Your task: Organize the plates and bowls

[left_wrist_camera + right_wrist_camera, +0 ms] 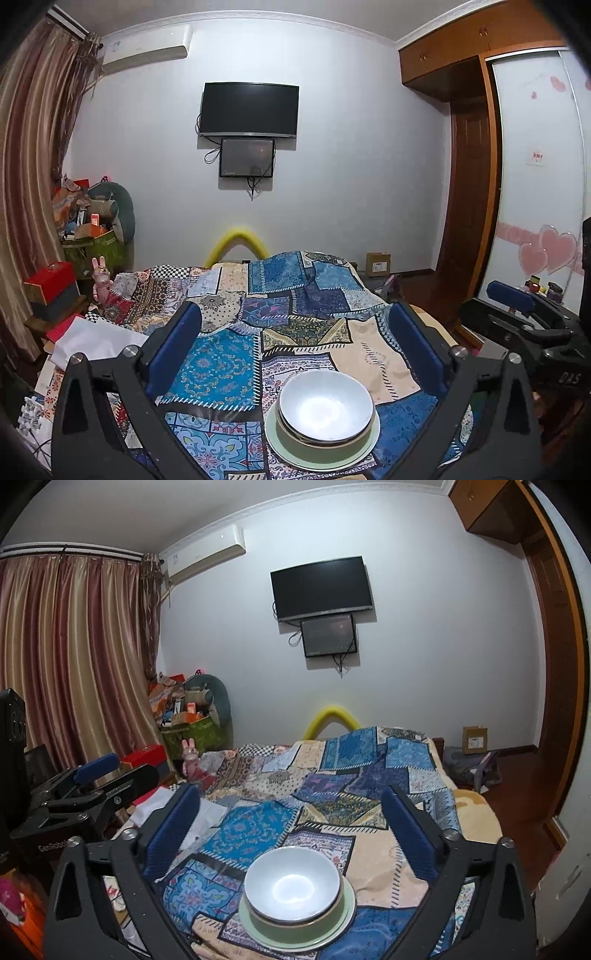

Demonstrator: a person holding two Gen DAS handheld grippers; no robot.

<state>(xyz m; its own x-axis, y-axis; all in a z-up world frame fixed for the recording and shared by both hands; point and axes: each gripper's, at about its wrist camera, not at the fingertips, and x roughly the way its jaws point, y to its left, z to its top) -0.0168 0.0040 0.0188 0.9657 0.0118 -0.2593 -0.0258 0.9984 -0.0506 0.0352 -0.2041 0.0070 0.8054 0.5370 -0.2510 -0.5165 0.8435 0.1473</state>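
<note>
Sitting clear between both wide-spread grippers (291, 347) (290, 827), stacked bowls (325, 406) seemingly near the bed's (369, 350) edge.

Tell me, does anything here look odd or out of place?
Yes: the dishes are on a bed. A white bowl is nested in a green bowl on a green plate, atop a rumpled patchwork quilt. The stack looks neat, nothing spilled or visibly broken.
</note>
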